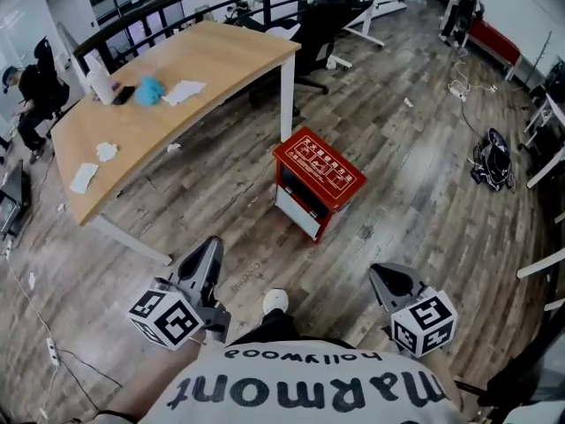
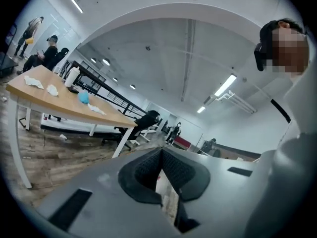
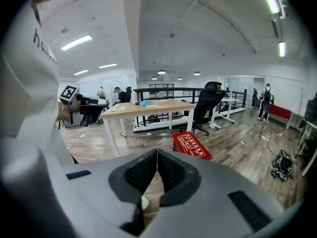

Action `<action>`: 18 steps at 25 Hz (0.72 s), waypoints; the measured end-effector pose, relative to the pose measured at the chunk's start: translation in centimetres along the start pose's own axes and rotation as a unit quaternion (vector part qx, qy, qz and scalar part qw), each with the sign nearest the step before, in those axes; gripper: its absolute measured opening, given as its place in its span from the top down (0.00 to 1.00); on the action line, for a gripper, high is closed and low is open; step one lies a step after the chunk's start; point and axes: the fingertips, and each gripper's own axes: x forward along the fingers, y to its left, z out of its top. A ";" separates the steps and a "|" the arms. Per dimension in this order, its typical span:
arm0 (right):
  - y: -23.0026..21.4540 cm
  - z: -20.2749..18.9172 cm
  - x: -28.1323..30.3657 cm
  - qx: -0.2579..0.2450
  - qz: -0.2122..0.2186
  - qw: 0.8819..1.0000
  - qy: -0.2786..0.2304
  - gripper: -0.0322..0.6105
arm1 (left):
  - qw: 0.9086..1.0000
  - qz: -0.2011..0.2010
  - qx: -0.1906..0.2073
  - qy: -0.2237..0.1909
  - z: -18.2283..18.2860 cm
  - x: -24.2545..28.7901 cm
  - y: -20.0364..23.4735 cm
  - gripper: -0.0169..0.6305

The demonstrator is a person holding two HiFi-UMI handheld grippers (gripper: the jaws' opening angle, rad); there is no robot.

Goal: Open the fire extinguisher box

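Basically the approach step: the fire extinguisher box (image 1: 320, 181) sits on the floor near the tabletop (image 1: 190, 60), well apart from the left claw (image 1: 210, 244) and right claw (image 1: 381, 274). Both claws are pinched closed and empty. Next move likely calls for closing in and reaching the box's lid edge.

Print on the red lid of the fire extinguisher box (image 1: 320, 168) is too small to read, and the blue thing (image 1: 148, 89) on the far table (image 1: 221, 56) is too small to name. The left gripper (image 2: 161, 152) hides most of the floor (image 2: 54, 152) ahead in its view; the pale sliver (image 2: 166, 192) under its jaws is unclear.
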 end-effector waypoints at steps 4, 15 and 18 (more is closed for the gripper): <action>-1.5 3.8 2.0 0.019 -0.003 1.000 -0.016 0.93 | 1.000 0.001 -0.009 0.024 1.1 2.6 1.9 0.96; -3.2 6.2 9.4 0.093 0.010 0.996 0.004 0.94 | 0.996 -0.017 -0.049 0.067 1.2 8.6 6.0 0.96; -3.7 8.0 11.8 0.087 0.005 0.996 -0.001 0.94 | 0.995 -0.015 -0.068 0.077 1.4 10.0 7.8 0.96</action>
